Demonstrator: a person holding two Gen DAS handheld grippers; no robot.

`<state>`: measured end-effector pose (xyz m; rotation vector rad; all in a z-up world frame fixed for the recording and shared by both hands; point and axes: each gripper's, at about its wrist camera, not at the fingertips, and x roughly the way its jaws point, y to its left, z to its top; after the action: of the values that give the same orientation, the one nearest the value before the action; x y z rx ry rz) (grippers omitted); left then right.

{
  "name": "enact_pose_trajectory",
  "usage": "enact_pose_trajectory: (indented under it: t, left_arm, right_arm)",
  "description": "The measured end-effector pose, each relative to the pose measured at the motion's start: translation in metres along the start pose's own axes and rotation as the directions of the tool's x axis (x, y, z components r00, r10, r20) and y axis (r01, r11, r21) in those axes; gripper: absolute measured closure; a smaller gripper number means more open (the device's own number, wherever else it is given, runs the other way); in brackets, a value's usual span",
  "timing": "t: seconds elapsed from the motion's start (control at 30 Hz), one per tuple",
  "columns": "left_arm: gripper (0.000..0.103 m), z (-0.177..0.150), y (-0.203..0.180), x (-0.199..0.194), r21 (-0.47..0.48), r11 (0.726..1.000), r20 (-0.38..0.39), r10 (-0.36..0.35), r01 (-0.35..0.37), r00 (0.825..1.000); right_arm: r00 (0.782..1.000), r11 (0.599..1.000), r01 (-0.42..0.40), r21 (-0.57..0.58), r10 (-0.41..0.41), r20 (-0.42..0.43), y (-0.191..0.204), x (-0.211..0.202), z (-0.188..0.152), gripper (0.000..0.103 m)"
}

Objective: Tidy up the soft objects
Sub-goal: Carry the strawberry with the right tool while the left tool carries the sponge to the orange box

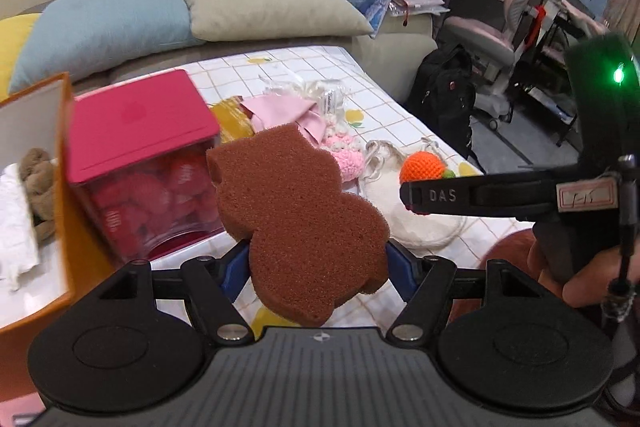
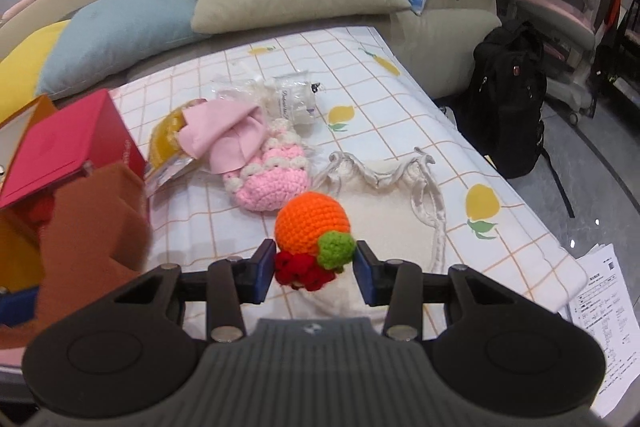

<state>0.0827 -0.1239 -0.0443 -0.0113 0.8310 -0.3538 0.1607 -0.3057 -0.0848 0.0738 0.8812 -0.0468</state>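
A brown bear-shaped sponge (image 1: 296, 211) stands upright between the blue pads of my left gripper (image 1: 316, 267), which is shut on its lower half and holds it above the table. My right gripper (image 2: 316, 269) is shut on an orange crochet fruit (image 2: 312, 223). Its pads press the fruit's red and green end, and the orange ball sticks out past them. In the left wrist view one of the right gripper's fingers (image 1: 440, 195) shows at the right, with the fruit (image 1: 422, 165) at its tip. The sponge (image 2: 92, 227) fills the left side of the right wrist view.
A lemon-print checked cloth (image 2: 400, 115) covers the table. On it lie a pink crochet pouch (image 2: 272, 183), a pink cloth (image 2: 224, 135), a yellow packet (image 2: 168, 135), a clear packet (image 2: 292, 95) and a cream drawstring bag (image 2: 384, 203). A pink-lidded clear box (image 1: 136, 131) and an orange box (image 1: 60, 187) stand left. A sofa lies behind.
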Motion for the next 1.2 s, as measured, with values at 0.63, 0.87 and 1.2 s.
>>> enact_pose_trajectory:
  t: [0.63, 0.87, 1.2]
  left_arm:
    - [0.023, -0.008, 0.045, -0.098, -0.086, 0.996, 0.115, 0.001, 0.009, 0.993]
    - [0.023, 0.004, 0.085, -0.118, -0.134, 0.989, 0.123, 0.085, -0.068, 0.989]
    - [0.023, 0.033, 0.168, -0.116, -0.226, 0.970, 0.052, 0.106, -0.092, 0.993]
  right_arm:
    - [0.980, 0.963, -0.158, -0.219, 0.181, 0.087, 0.075, -0.085, -0.030, 0.062]
    - [0.940, 0.890, -0.247, -0.384, 0.316, 0.129, 0.125, -0.101, -0.010, 0.062]
    - [0.895, 0.758, -0.377, -0.533, 0.446, 0.001, 0.208, -0.080, 0.035, 0.062]
